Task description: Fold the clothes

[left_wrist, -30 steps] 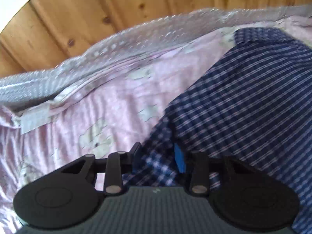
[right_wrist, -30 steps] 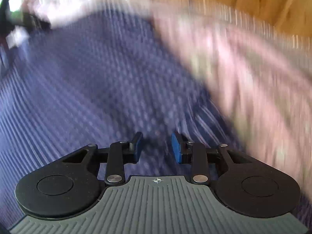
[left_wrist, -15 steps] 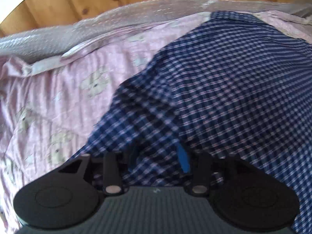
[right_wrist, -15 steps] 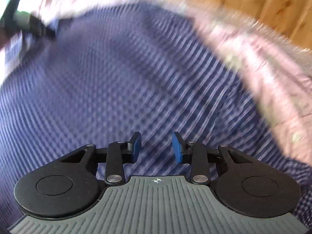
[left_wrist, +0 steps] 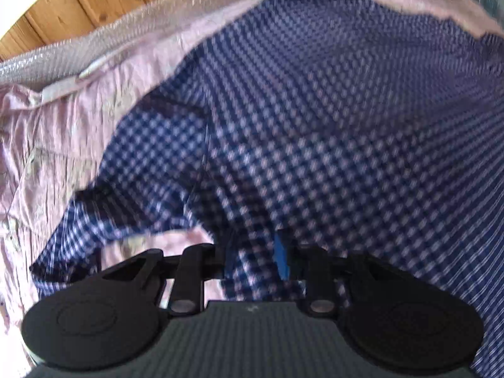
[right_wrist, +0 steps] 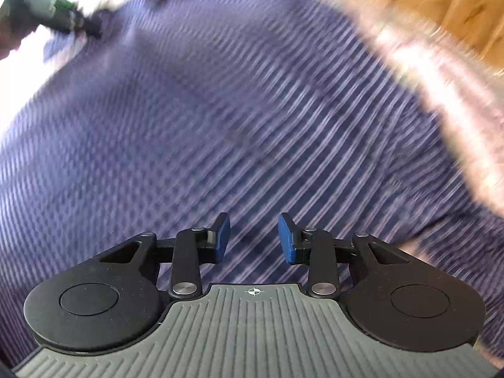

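**One checked shirt held by the left gripper, right gripper released**

One shirt (left_wrist: 330, 119) is seen, woven in a small navy-and-white check, soft and rumpled, spread ahead of both tools over a pink sheet (left_wrist: 63, 145). A fold of its cloth is drawn up between the fingers of the left gripper (left_wrist: 252, 261), which is clenched on it; one blue pad (left_wrist: 281, 252) is visible against the fabric, the other is covered by cloth. To the left of this tool a loose flap of the shirt lies in creases, with a darker band along its edge.

The sheet is thin, crinkled cotton with a faint pale print. Beyond it a band of clear bubble wrap (left_wrist: 104, 44) is laid along a wall of knotty wooden planks (left_wrist: 88, 3).

The right gripper (right_wrist: 253, 237) is held released above the shirt (right_wrist: 236, 110), its two blue pads (right_wrist: 285, 239) set apart with nothing between them. This view is blurred, so the check reads as diagonal stripes. At far upper left of this tool, the other gripper is seen dimly at the shirt's edge. Two tools are counted in all.
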The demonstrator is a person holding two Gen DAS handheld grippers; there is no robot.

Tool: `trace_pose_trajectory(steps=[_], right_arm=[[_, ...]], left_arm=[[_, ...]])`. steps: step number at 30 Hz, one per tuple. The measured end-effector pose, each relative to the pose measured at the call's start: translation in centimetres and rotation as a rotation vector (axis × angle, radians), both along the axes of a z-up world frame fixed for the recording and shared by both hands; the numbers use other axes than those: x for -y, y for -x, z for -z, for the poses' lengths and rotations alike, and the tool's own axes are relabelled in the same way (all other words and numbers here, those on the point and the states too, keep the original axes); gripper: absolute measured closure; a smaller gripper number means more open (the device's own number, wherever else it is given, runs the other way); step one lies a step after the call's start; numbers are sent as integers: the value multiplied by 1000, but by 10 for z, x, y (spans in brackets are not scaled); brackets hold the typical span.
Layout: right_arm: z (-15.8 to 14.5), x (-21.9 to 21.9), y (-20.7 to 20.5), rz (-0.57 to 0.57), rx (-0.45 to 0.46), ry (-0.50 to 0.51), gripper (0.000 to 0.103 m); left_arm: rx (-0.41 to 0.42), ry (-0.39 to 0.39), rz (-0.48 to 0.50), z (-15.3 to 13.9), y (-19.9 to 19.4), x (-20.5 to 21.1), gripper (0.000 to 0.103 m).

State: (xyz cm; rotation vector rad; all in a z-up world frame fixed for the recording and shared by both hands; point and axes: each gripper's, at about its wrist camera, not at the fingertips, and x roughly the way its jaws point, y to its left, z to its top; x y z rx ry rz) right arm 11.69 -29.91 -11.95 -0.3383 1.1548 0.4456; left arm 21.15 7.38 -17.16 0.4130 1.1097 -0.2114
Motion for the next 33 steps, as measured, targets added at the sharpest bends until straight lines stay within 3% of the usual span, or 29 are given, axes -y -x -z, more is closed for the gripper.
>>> trace_pose_trajectory(steps=[2,4,5,6,8,10,12,16,18,20,21,22,25,28,29,30,33], right_arm=[[15,26,14,60,20,-27,65],[26,50,29,109,11,-1,65],[31,59,34,134,-5,20,59],[34,62,35,154,-10,33,61],[31,52,43,148,34,22,66],[29,26,51,113,72,-61,66],[41,-2,65,68,49,-106,68],[96,-16,99,35,44,-42,66],[108,4,114,116,24,14,65],[117,15,124,190,-7,77,57],[121,11,123,220,-14,89,61],[127,-6,116,240,-3,68,64],[145,-58,93,299,31,3,66],[167,-108,76,369,47,-53,67],[180,-119,90,408,30,-49,63],[187,-125,111,424,42,-41,62],[207,-134,152,408,37,-14,61]], left_arm=[[20,-26,-35,-4,13,-16,62],[16,-78,-82,-14,24,-28,81],[14,-104,-106,-19,29,-34,81],[24,-67,-104,-29,40,-32,80],[22,-9,-75,-38,65,-21,79],[-10,20,-21,-33,92,-3,73],[-42,50,34,-28,120,15,73],[-39,23,0,-22,159,-22,62],[-37,9,-19,-19,179,-41,60],[-25,-17,-43,-23,195,-55,76],[10,25,-72,-38,199,-59,81],[54,101,-97,-53,203,-60,79],[101,208,-69,-68,214,-33,77],[-1,152,9,-29,230,1,76],[-23,130,23,-18,242,0,76],[10,123,38,-15,260,-6,76],[-23,145,32,-16,311,-30,76]])
